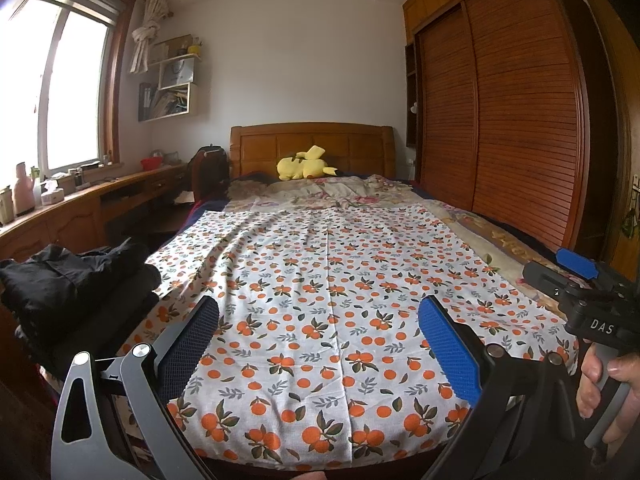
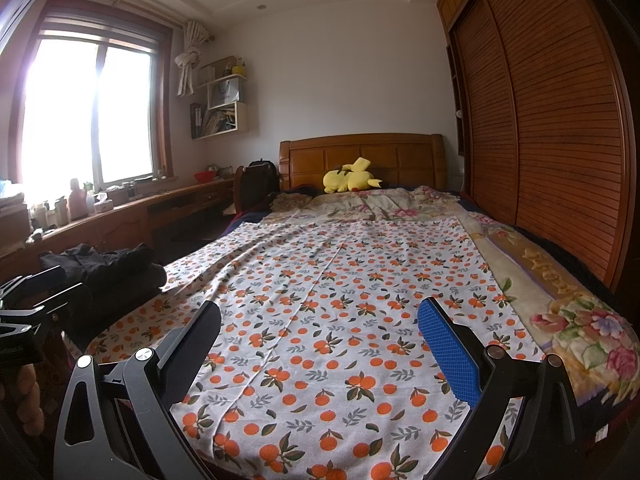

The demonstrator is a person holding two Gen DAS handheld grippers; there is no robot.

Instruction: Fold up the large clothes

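Grippers, 2 pcs, both hovering over foot of bed, holding nothing.
L gripper (image 1: 320,340): fingers spread wide, released, blue pad (image 1: 450,354) showing on its rt finger. Orange-print sheet (image 1: 328,280) lying flat directly under and ahead of it, covering most of mattress, centre crease running fwd between the fingers.
Black clothes (image 1: 76,284): bunched pile sitting to L gripper's left, at bed edge, overlapping sheet corner.
R gripper (image 2: 320,340): fingers also spread, released, pointing same way over the sheet.
Floral quilt (image 2: 560,304): showing to R gripper's right, beside sheet edge.
Yellow plush (image 2: 352,180): lying far ahead, against wooden headboard (image 2: 360,152).
Hand (image 1: 612,396): gripping R gripper's handle, seen at rt of left wrist view.
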